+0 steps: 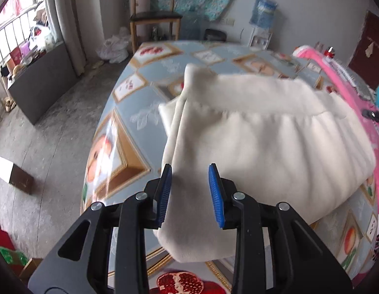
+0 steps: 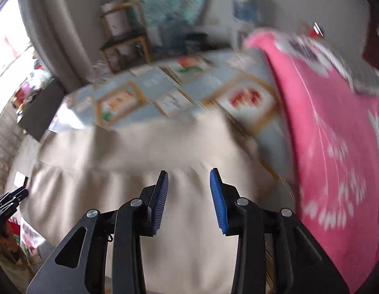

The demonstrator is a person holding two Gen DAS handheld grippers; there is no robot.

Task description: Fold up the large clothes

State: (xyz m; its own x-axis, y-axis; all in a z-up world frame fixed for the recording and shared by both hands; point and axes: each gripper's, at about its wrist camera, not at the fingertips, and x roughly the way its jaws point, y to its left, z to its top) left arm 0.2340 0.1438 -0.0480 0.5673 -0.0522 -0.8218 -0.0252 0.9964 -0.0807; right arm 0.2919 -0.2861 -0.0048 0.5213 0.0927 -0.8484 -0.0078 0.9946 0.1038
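We have the left gripper (image 1: 190,191) with jaws apart and empty, poised over the near left corner of the cream knit garment (image 1: 263,142), which lies partly folded on the picture-patterned worktop (image 1: 130,112). It looks soft, light and floppy, so we judge the doubled edges best for pinching. The right gripper (image 2: 189,201), also spread and empty, hovers above its gathered seam, with the pink blanket (image 2: 336,147) to the right.

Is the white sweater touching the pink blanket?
Cannot tell. In the left wrist view the white sweater reaches toward the pink blanket but the meeting edge is unclear; the right wrist view is blurred.
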